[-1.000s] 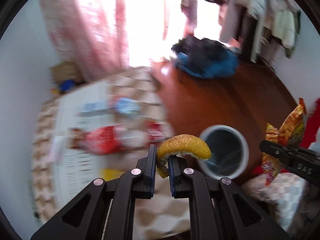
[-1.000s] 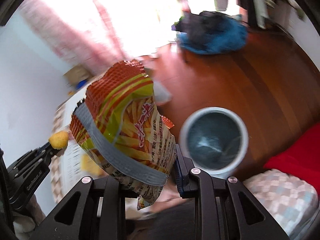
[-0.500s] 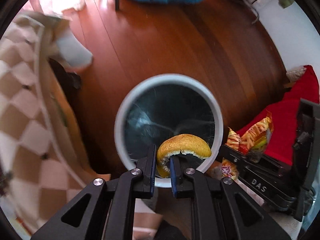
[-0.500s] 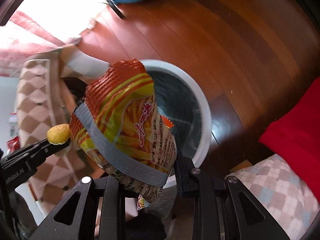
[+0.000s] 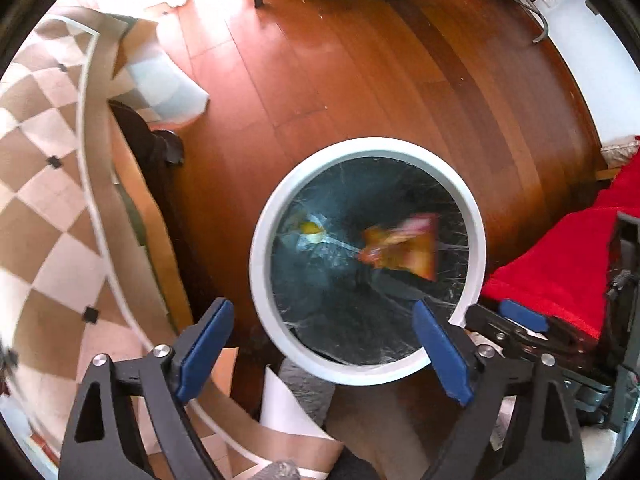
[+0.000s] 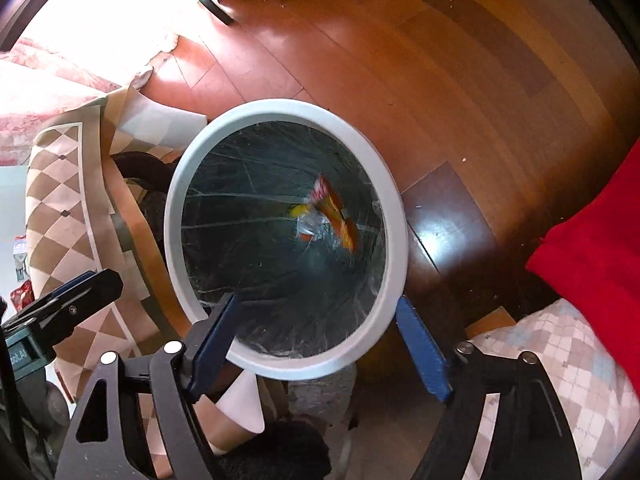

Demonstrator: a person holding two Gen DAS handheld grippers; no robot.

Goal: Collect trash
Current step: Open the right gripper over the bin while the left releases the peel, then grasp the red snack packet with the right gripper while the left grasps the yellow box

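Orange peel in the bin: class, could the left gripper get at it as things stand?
Probably yes. The left gripper hangs open over the bin, whose mouth is uncovered; the orange peel lies exposed, apart from the snack bag, though deep down.

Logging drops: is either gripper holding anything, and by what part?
Nothing held. Left gripper and right gripper are open above the bin.

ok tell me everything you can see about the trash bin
The trash bin is round with a thick white rim and stands upright on the wooden floor, beside the checkered tablecloth. A dark, glossy, wrinkled plastic liner covers its inside. Within it show a blurred orange snack bag and a yellow peel. Both grippers hang over it, jaws wide apart, touching nothing.
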